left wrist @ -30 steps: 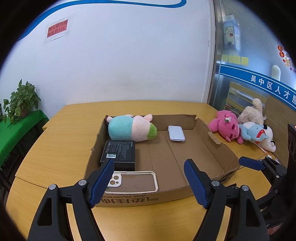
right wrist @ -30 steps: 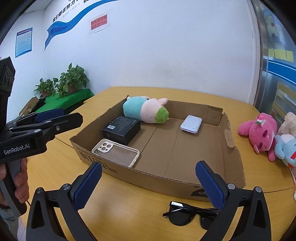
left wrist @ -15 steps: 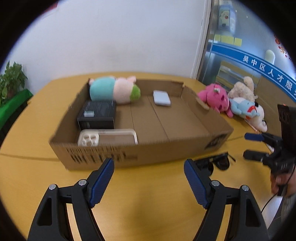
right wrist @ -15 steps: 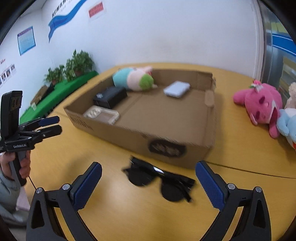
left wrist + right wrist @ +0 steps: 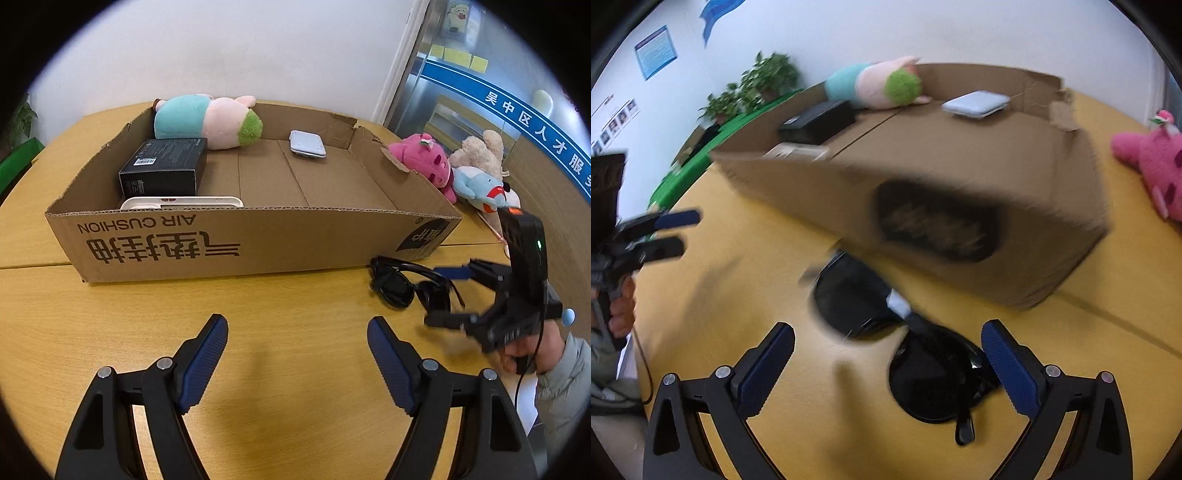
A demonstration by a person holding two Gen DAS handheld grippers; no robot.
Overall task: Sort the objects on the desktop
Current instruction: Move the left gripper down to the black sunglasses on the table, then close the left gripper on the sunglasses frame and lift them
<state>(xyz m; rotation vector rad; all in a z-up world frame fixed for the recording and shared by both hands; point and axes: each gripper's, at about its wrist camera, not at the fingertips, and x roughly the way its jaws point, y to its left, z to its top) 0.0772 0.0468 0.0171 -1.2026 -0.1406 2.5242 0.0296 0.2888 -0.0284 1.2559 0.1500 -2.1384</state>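
Black plastic sunglasses [image 5: 908,343] lie on the yellow wooden counter [image 5: 820,424] just beside the brown cardboard box [image 5: 258,240]. Right gripper [image 5: 886,365] spread wide around one lens, not touching; left gripper [image 5: 297,354] spread, empty. Likely light, slippery, scratch-prone: pinch frame bridge, not lenses.

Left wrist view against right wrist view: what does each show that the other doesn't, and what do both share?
Only the left wrist view shows the blue plush, the beige plush and the box's AIR CUSHION print.

Only the right wrist view shows the potted plants and wall posters.

Both show the cardboard box, its pastel plush, black box and white case, the pink plush, the sunglasses and both open grippers.
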